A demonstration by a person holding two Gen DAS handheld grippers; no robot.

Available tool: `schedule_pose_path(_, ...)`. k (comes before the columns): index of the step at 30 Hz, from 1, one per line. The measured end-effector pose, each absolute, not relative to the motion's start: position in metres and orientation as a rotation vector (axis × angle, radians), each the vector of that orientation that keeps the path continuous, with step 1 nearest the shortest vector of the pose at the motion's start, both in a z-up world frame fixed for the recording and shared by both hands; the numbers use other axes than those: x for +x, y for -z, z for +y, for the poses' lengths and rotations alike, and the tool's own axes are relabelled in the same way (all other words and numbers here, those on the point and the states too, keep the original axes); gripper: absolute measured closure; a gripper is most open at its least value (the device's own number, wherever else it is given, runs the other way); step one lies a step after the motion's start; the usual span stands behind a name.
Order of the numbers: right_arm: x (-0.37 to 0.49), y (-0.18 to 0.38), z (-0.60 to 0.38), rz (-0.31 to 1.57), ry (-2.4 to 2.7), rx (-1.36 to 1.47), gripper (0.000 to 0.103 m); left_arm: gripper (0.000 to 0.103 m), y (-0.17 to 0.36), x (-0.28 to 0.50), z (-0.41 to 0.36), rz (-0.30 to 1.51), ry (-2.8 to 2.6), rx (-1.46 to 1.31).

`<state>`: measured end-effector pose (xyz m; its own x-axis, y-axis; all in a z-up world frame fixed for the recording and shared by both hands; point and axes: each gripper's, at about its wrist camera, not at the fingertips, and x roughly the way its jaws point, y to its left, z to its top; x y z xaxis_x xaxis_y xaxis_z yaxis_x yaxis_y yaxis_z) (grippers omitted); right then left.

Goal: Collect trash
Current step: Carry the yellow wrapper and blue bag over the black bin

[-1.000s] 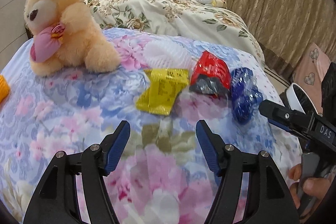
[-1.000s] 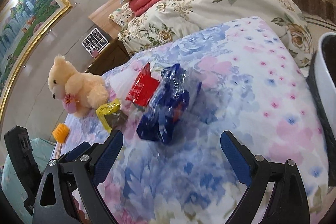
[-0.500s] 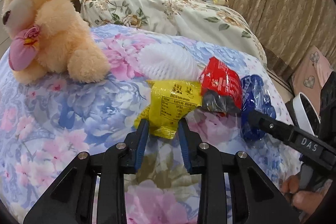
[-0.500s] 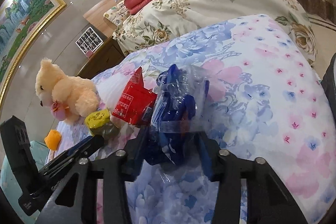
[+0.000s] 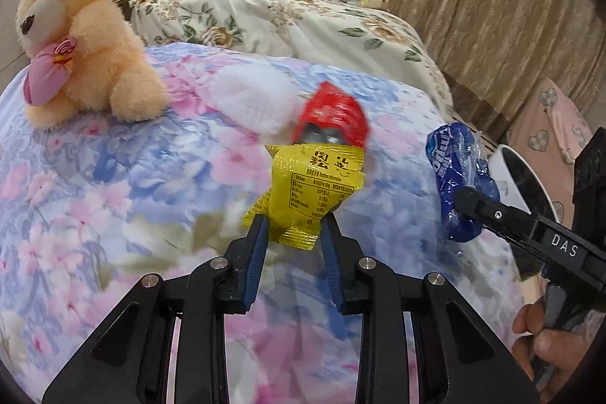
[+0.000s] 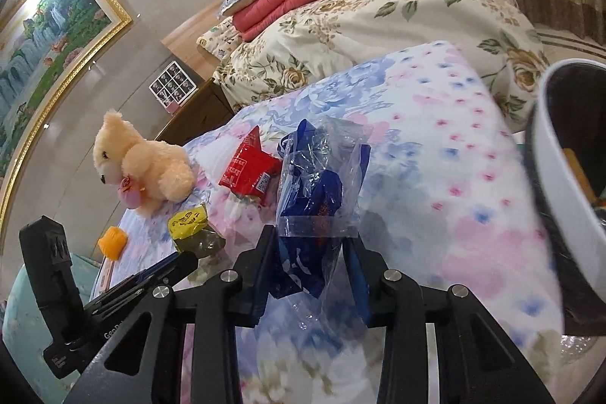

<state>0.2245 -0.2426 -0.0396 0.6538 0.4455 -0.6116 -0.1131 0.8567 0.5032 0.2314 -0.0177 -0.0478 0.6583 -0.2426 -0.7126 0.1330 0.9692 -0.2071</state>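
On the flowered bedspread [image 5: 94,184], my left gripper [image 5: 295,220] is shut on the lower edge of a yellow snack wrapper [image 5: 314,184], which stands up just off the cover. Behind it lie a red wrapper [image 5: 333,114] and a white foam net [image 5: 250,101]. My right gripper [image 6: 310,237] is closing its jaws on a crumpled blue and clear plastic wrapper [image 6: 318,184]; the pads press it from both sides and it hangs above the bedspread. The left wrist view shows that blue wrapper [image 5: 454,169] at the right, lifted.
A white-rimmed bin [image 6: 560,195] with a dark inside stands at the bed's right edge. A peach teddy bear [image 5: 87,36] sits at the back left, an orange object [image 6: 112,242] near it. A second bed [image 5: 265,14] with folded red blankets lies behind.
Both grippers went from wide open to closed, the left on the yellow wrapper and the right on the blue one. Both wrappers have come up off the bedspread.
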Motion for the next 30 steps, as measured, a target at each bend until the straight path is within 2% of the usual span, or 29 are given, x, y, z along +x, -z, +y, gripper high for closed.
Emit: schedule_pose_path(30, 0.14, 0.025, -0.353, 0.721, -0.192, 0.521, 0.067, 0.076, 0.024, 0.183, -0.14, 0.827, 0.445, -0.029)
